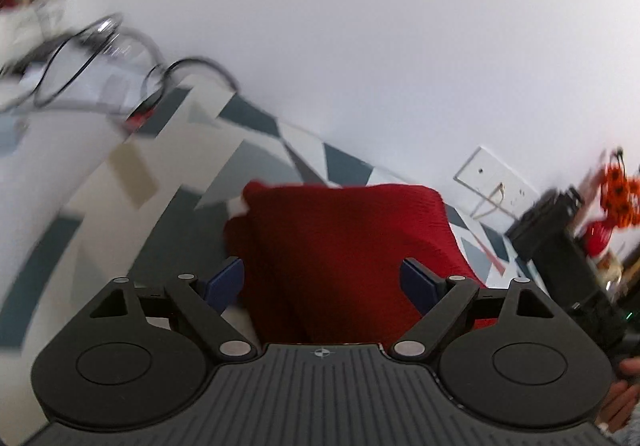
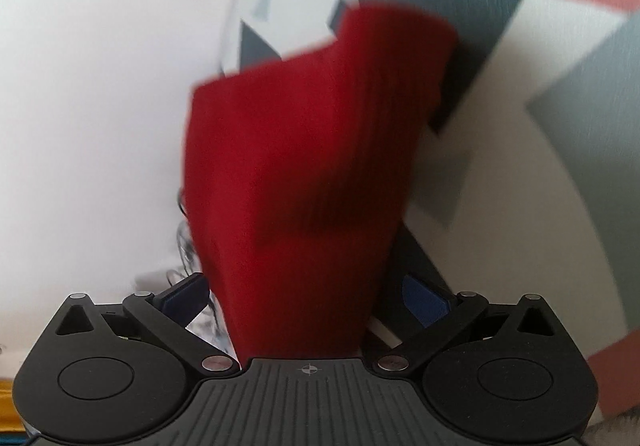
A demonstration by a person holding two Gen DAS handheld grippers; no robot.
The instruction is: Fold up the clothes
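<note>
A dark red knit garment (image 1: 340, 246) lies bunched on the patterned surface, straight in front of my left gripper (image 1: 322, 280). That gripper is open, and its blue pads (image 1: 226, 282) stand wide apart on either side of the cloth without pressing it. In the right wrist view the same red garment (image 2: 312, 150) rises in a blurred, narrowing fold that runs down between the fingers of my right gripper (image 2: 308, 296). This gripper is open too, with its blue pads (image 2: 424, 300) well clear of the cloth. The garment's near end is hidden behind both gripper bodies.
The surface carries a grey, white and teal geometric pattern (image 1: 256, 118). Looped cables (image 1: 100, 46) lie at the far left, by the white wall. At the right are a wall socket (image 1: 496, 182), black equipment (image 1: 560, 246), orange flowers (image 1: 620, 194) and a hand (image 1: 624, 398).
</note>
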